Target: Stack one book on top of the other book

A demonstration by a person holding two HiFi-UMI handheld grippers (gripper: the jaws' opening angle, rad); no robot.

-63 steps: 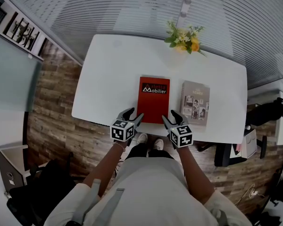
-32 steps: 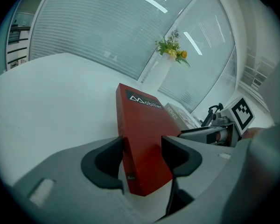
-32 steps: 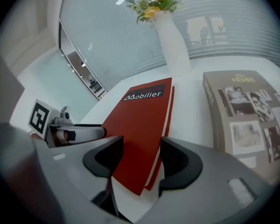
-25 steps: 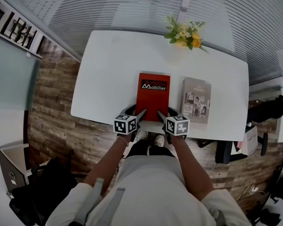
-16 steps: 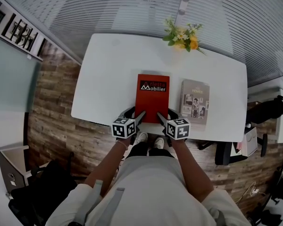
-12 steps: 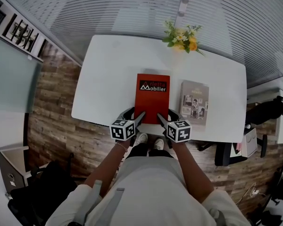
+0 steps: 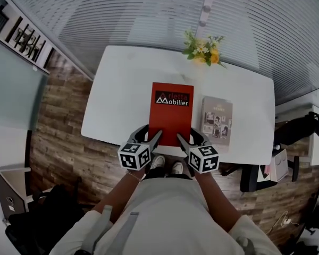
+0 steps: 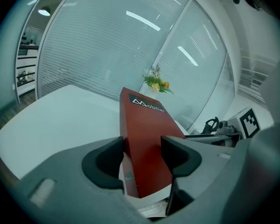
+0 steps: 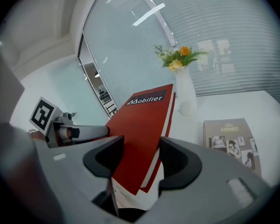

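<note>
Red book [image 7: 171, 110], centre frame, is raised off the white table [image 7: 117, 100], its near edge clamped by both left gripper [image 7: 150, 133] and right gripper [image 7: 189, 135]. One grey book [image 7: 217, 122] lies just right of it, bare tabletop to the left. One flower vase [image 7: 203, 49] stands at the top edge.

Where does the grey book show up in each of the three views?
Head view: the grey book lies on the white table, right of the red book.
Left gripper view: not in it.
Right gripper view: lower right, flat on the table.
Shared landmark: the flower vase at the table's far edge, in all three.
</note>
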